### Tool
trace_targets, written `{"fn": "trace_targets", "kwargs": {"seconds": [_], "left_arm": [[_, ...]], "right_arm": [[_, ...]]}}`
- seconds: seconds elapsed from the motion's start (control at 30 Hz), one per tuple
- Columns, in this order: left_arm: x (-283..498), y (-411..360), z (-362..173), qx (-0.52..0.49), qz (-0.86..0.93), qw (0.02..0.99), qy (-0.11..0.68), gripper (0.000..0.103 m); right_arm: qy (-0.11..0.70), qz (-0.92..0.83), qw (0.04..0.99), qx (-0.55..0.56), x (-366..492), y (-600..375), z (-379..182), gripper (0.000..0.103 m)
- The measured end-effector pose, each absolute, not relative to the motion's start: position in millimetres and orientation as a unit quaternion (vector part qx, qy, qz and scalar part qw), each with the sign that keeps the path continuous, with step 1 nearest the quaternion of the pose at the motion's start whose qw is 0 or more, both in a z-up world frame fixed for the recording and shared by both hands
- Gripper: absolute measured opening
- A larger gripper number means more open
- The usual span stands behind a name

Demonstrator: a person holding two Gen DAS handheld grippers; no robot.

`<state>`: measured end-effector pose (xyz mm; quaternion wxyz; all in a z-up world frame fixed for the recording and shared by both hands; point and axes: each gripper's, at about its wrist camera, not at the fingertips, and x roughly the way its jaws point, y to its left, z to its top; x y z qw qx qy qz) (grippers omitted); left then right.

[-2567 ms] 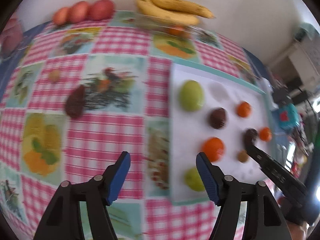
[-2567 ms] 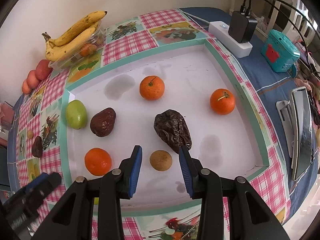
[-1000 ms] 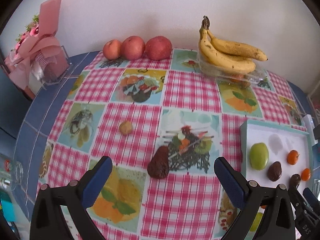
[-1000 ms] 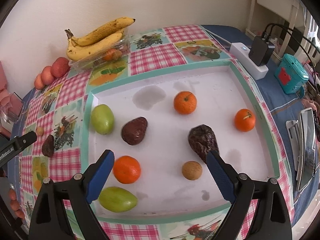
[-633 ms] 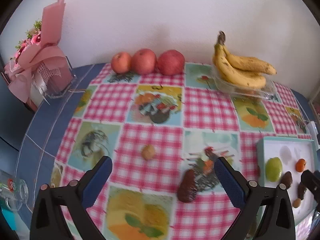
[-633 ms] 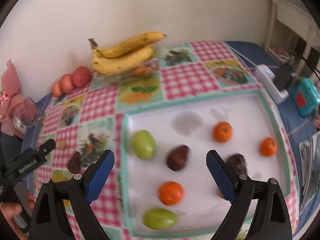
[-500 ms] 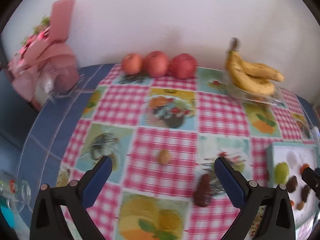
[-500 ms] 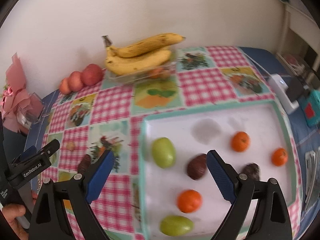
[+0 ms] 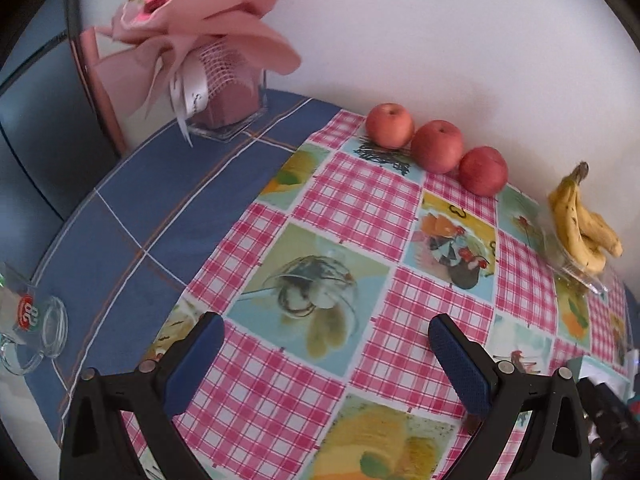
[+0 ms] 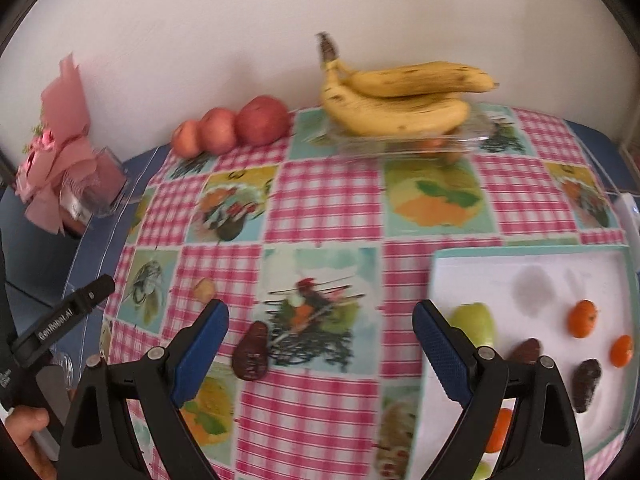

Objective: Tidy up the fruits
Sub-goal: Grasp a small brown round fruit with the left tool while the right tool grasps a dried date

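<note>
My left gripper (image 9: pixel 324 354) is open and empty above the pink checked tablecloth (image 9: pixel 360 208). My right gripper (image 10: pixel 320 344) is open and empty; a dark wrinkled fruit (image 10: pixel 251 352) lies on the cloth just beyond its left finger, and a small tan fruit (image 10: pixel 205 289) lies further left. The white tray (image 10: pixel 532 270) at the right holds a green fruit (image 10: pixel 476 322), small oranges (image 10: pixel 583 318), and dark fruits (image 10: pixel 586 382). Three red apples (image 9: pixel 436 145) line the wall. Bananas (image 10: pixel 400 98) rest on a clear box.
A pink wrapped bouquet in a glass vase (image 9: pixel 216 92) stands at the back left. A glass mug (image 9: pixel 32 324) sits on the blue cloth near the left edge. The left gripper's body (image 10: pixel 64 316) shows at the left of the right wrist view.
Both grippers pulled back from the tray and swung left over the tablecloth. The left view lost the dark and tan fruits and now faces the bouquet corner. Both jaws stay wide open.
</note>
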<state>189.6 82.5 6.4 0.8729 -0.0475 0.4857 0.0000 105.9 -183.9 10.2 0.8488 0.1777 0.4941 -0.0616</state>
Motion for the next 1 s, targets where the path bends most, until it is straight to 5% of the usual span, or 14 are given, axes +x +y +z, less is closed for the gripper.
{"fn": "trace_targets", "kwargs": {"seconds": [0.7, 0.93, 1.0], "left_arm": [[214, 44, -48, -0.066, -0.100, 0.825, 0.552, 0.101], [218, 22, -59, -0.068, -0.140, 0.813, 0.561, 0.088], [218, 18, -62, -0.074, -0.149, 0.810, 0.562, 0.086]], "right_arm": [[0.570, -0.038, 0.811, 0.127, 128, -133, -55, 0.093], [0.576, -0.034, 0.808, 0.117, 130, -126, -62, 0.093], [0.576, -0.029, 0.809, 0.113, 131, -124, -61, 0.082]]}}
